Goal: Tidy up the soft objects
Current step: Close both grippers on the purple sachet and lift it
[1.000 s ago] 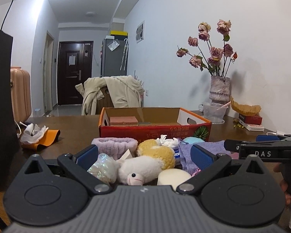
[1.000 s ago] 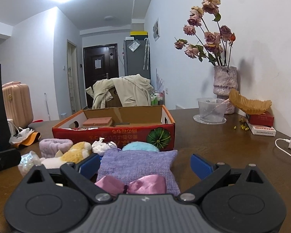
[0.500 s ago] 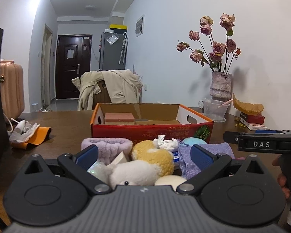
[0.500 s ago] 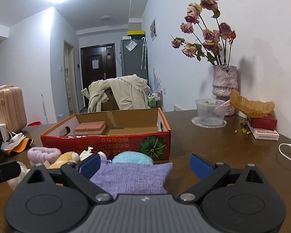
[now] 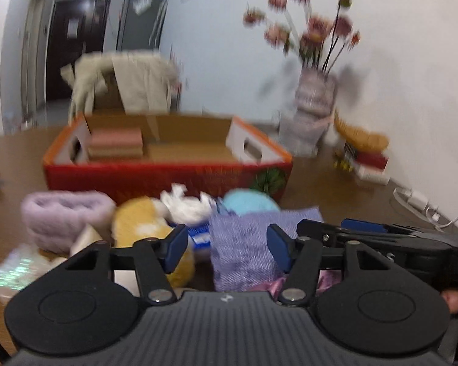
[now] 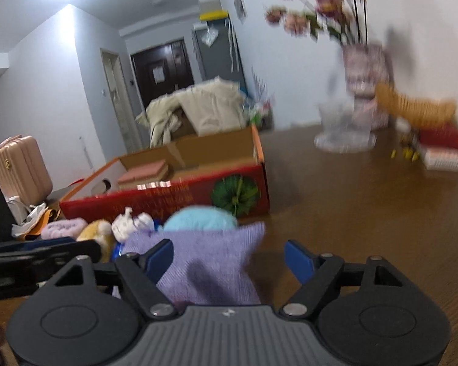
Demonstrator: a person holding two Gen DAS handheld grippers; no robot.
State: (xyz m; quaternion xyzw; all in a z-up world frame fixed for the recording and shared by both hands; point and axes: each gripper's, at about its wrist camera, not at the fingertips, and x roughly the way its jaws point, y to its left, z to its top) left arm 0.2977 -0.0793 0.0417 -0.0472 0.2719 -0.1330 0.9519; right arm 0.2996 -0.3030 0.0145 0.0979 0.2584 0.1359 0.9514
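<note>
Two tools, one purple cloth, recorded view by view.

Left wrist: left tool (image 5: 227,248), jaws half apart and just been closing, nothing pinched yet. Purple cloth (image 5: 244,244), coarse woven, flat and limp, lies straight ahead between the fingers, its long axis running away toward the box (image 5: 168,177). Right tool (image 5: 366,235) comes in level from the right, tips at the cloth's right edge. Left of the cloth: yellow plush (image 5: 143,228), fluffy; lilac band (image 5: 64,216), fuzzy roll; white rag (image 5: 186,204), crumpled; blue ball (image 5: 248,199), soft, round.

Right wrist: right tool (image 6: 233,259), jaws fairly wide, just been closing, pads clear of fabric. Cloth (image 6: 204,256) sits ahead, nearer the left finger, one corner reaching right. Box is red card, open-topped, on the brown surface (image 6: 351,213). Judgement: both tools are about equally near the cloth.
</note>
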